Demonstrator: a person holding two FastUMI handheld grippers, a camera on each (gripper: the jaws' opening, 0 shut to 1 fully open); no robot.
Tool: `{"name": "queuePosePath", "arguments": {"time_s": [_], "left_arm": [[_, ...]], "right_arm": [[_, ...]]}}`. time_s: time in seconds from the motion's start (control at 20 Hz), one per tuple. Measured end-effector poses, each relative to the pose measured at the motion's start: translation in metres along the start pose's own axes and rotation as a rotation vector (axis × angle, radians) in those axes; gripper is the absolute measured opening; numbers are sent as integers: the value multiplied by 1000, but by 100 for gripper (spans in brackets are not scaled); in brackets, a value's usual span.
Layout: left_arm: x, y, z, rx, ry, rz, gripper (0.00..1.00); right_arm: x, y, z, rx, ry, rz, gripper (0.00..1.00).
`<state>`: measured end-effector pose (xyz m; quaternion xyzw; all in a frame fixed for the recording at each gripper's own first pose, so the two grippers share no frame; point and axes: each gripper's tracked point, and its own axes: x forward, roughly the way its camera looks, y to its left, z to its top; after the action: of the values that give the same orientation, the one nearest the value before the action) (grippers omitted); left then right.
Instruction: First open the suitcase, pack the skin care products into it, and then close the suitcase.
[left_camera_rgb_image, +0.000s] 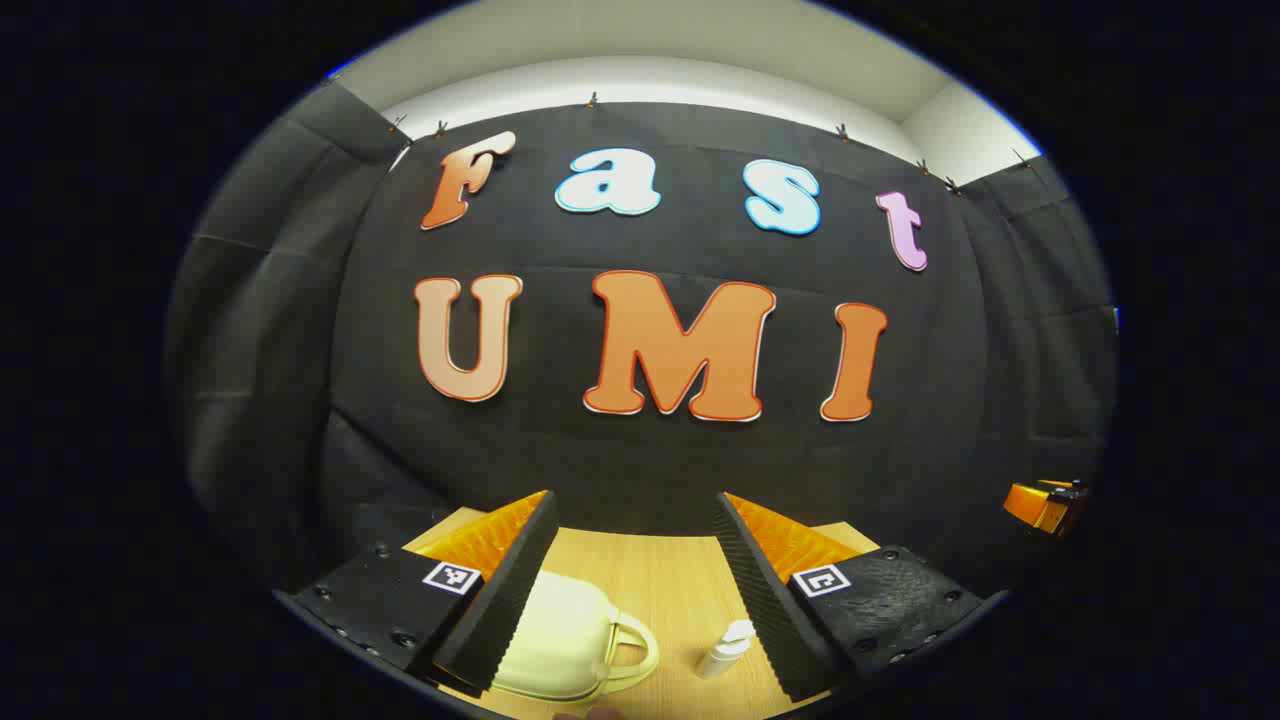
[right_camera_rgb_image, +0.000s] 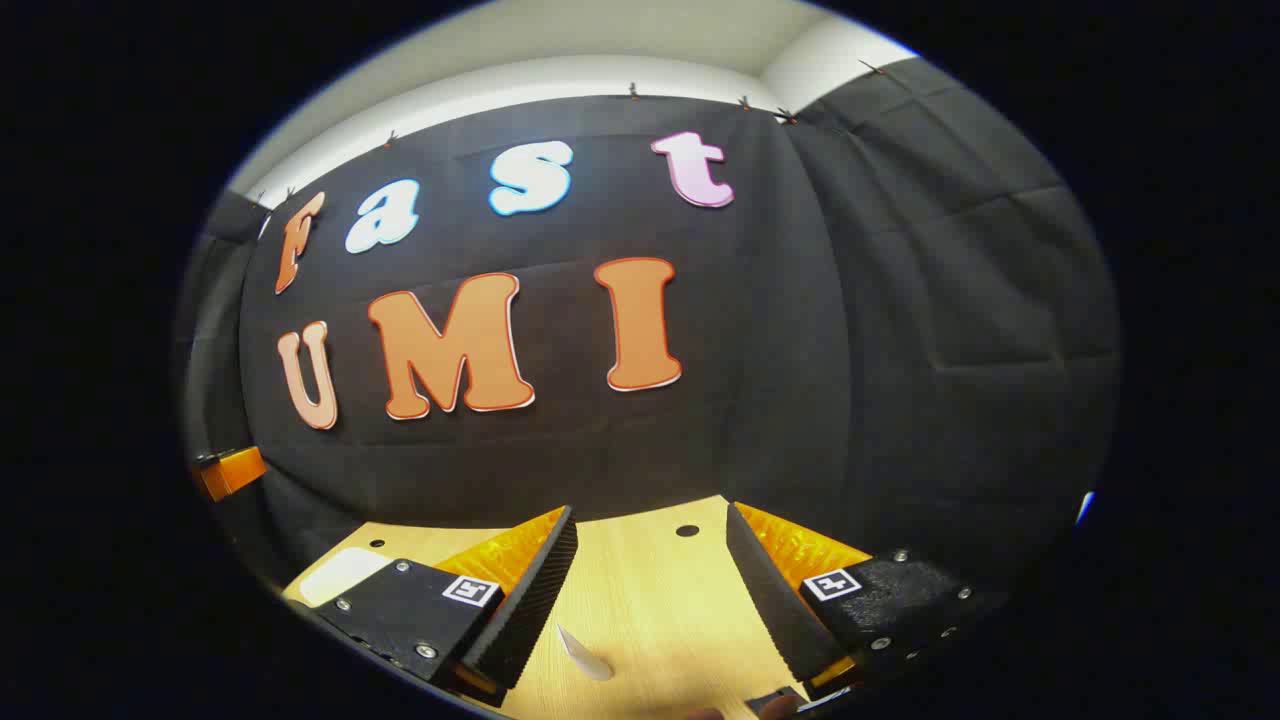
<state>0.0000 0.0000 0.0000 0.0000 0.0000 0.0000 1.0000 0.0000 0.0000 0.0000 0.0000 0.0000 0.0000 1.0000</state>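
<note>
A small cream suitcase (left_camera_rgb_image: 560, 640) with a loop handle lies on the wooden table (left_camera_rgb_image: 660, 580), its lid down, partly hidden behind my left gripper's near finger. A white pump bottle (left_camera_rgb_image: 725, 650) stands just right of it. My left gripper (left_camera_rgb_image: 634, 500) hovers above both, open and holding nothing. In the right gripper view, my right gripper (right_camera_rgb_image: 651, 512) is also open and empty over the table (right_camera_rgb_image: 650, 600). A small white pointed item (right_camera_rgb_image: 583, 655) lies below its fingers, and a corner of the pale suitcase (right_camera_rgb_image: 340, 575) shows at the left.
The black cloth wall stands close behind the table's far edge. A small round hole (right_camera_rgb_image: 687, 530) marks the tabletop. The other gripper shows at the right edge (left_camera_rgb_image: 1045, 505) of the left gripper view and at the left edge (right_camera_rgb_image: 228, 470) of the right gripper view.
</note>
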Motion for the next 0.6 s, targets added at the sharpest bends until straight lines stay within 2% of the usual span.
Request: {"name": "queuePosePath", "arguments": {"time_s": [0.05,0.2,0.25,0.35,0.4,0.5,0.6], "left_arm": [[0,2,-1,-17,-5,4,95],[2,10,-6,-35,13,71,100],[3,12,-5,-26,8,103,98],[4,10,-2,-3,-6,132,94],[3,8,-2,-7,-10,147,98],[3,4,-2,-30,-14,163,97],[7,-1,-5,-41,-15,160,98]], "right_arm": [[4,5,3,-18,-6,11,100],[20,24,9,-67,1,90,95],[26,26,11,-76,3,119,95],[39,33,17,-68,0,172,95],[45,36,16,-57,5,198,95],[52,41,9,-29,28,247,95],[54,44,4,-4,54,255,95]]}}
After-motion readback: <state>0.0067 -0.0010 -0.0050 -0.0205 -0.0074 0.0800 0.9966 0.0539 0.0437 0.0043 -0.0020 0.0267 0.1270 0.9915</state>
